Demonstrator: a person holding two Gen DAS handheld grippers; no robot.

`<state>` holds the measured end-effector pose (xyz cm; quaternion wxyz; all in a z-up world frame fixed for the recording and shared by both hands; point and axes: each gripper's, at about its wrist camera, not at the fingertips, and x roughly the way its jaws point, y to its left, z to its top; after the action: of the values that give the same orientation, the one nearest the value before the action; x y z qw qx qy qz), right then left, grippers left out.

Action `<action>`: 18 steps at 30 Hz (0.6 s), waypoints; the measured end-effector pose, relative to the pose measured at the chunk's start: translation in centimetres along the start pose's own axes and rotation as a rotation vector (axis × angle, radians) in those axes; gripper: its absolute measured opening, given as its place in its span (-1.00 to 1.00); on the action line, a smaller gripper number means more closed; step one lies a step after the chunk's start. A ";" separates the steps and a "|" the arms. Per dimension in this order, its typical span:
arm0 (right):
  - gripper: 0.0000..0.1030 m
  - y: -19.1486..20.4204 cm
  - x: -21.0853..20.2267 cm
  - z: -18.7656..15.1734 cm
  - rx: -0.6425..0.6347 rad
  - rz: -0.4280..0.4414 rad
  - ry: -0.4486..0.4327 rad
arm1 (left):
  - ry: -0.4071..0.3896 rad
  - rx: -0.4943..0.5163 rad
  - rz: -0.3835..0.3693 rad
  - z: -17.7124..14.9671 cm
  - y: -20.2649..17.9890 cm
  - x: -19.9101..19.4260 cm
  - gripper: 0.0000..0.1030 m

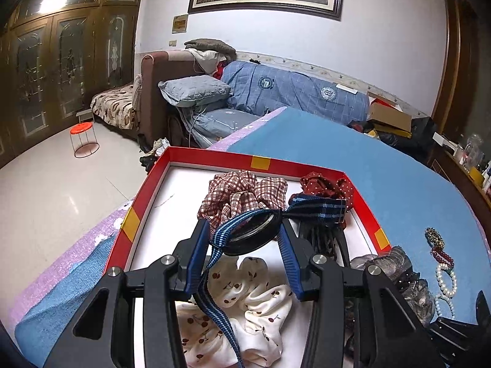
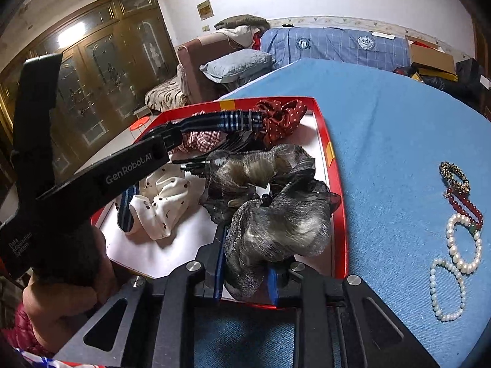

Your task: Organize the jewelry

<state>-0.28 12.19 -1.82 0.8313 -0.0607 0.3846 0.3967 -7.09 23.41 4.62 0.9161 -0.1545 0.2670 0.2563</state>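
At the bottom centre of the left wrist view, the left gripper point(image 1: 245, 236) is closed part-way on a black round clip point(image 1: 253, 233) with a blue striped ribbon point(image 1: 214, 300) trailing down toward the bottom edge; the pads press on the clip's sides. It hangs over the red tray point(image 1: 135, 214), above a white cherry scrunchie point(image 1: 257, 300). At the bottom centre of the right wrist view, the right gripper point(image 2: 245, 273) has a grey gauze scrunchie point(image 2: 276, 224) between its fingers, jaws narrowly apart; whether the pads press on the cloth I cannot tell. Farther up the tray lie a checked scrunchie point(image 1: 239, 193) and a red dotted one point(image 2: 282, 119). At the right edge, on the blue cloth point(image 2: 383, 141), lie a pearl bracelet point(image 2: 463, 242), a pearl strand point(image 2: 445, 291), red beads point(image 2: 466, 205) and a gold band point(image 2: 454, 173). The scrunchies look light and limp, likely best pinched at a thick fold. The beads look hard and slippery, apt to roll, so gripping across the strand seems safest.
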 end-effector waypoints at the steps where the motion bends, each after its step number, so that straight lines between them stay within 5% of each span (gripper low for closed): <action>1: -0.50 0.0 0.0 -0.1 -0.001 -0.003 0.002 | 0.000 0.001 0.002 0.0 0.0 0.0 -0.14; 6: -0.48 -0.1 -0.1 0.0 0.003 -0.004 -0.001 | -0.003 0.004 0.007 -0.1 0.0 0.0 -0.14; 14: 0.03 0.3 -1.0 -0.2 -0.022 -0.013 -0.008 | -0.004 0.004 0.010 -0.2 0.1 -0.1 -0.14; 18: 0.05 0.2 -2.1 -0.5 -0.030 -0.022 -0.037 | -0.012 0.006 0.009 -0.2 0.4 -0.2 -0.14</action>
<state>-1.56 10.82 -0.65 0.8415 -0.0699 0.3625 0.3944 -7.53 23.56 4.58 0.9169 -0.1490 0.2631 0.2604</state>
